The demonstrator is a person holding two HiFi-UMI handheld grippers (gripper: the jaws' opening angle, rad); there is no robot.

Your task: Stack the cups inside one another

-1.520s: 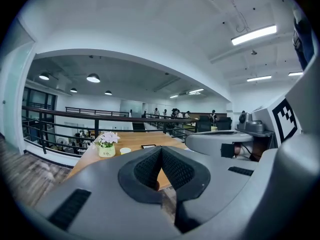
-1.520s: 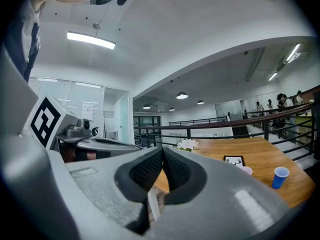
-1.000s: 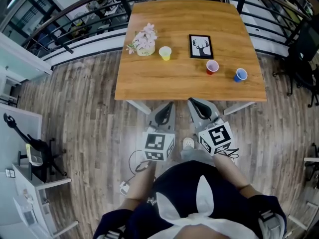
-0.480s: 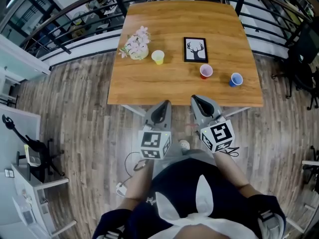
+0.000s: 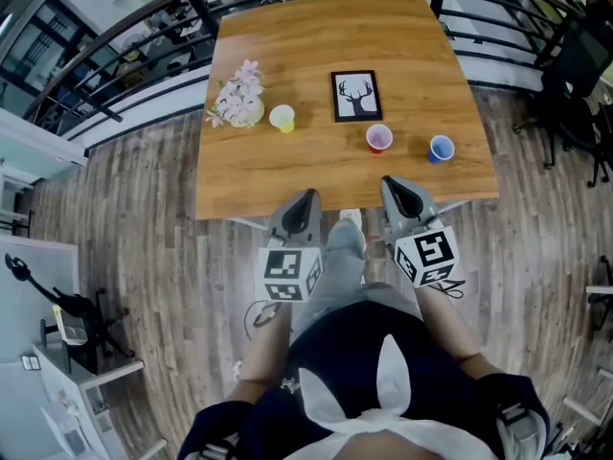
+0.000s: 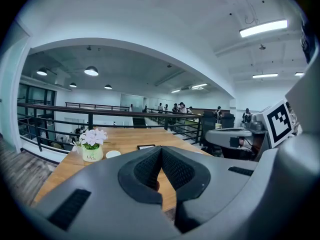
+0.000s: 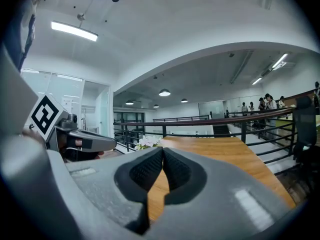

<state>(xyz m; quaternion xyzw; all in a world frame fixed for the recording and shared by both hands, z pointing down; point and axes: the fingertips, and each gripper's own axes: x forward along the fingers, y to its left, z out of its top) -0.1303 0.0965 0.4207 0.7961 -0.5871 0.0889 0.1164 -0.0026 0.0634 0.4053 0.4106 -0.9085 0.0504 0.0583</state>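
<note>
Head view: your left gripper (image 5: 305, 197) and right gripper (image 5: 394, 183) hover at the table (image 5: 287, 175) edge. The red cup (image 5: 379, 138) lies between 11 and 12 o'clock of the right, likely the nearer.
Left gripper view: jaws clenched, empty, with the yellow cup (image 6: 113, 154) at 9 o'clock.
Right gripper view: jaws clenched, empty, and no cup shows.

Wooden table (image 5: 316, 27), flowers (image 5: 237, 103), picture (image 5: 355, 95), yellow cup (image 5: 282, 118), red cup (image 5: 379, 139), blue cup (image 5: 441, 149)

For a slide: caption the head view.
Shut left gripper and shut right gripper at the edge of a table holding a yellow cup, red cup, blue cup, flowers and deer picture.
</note>
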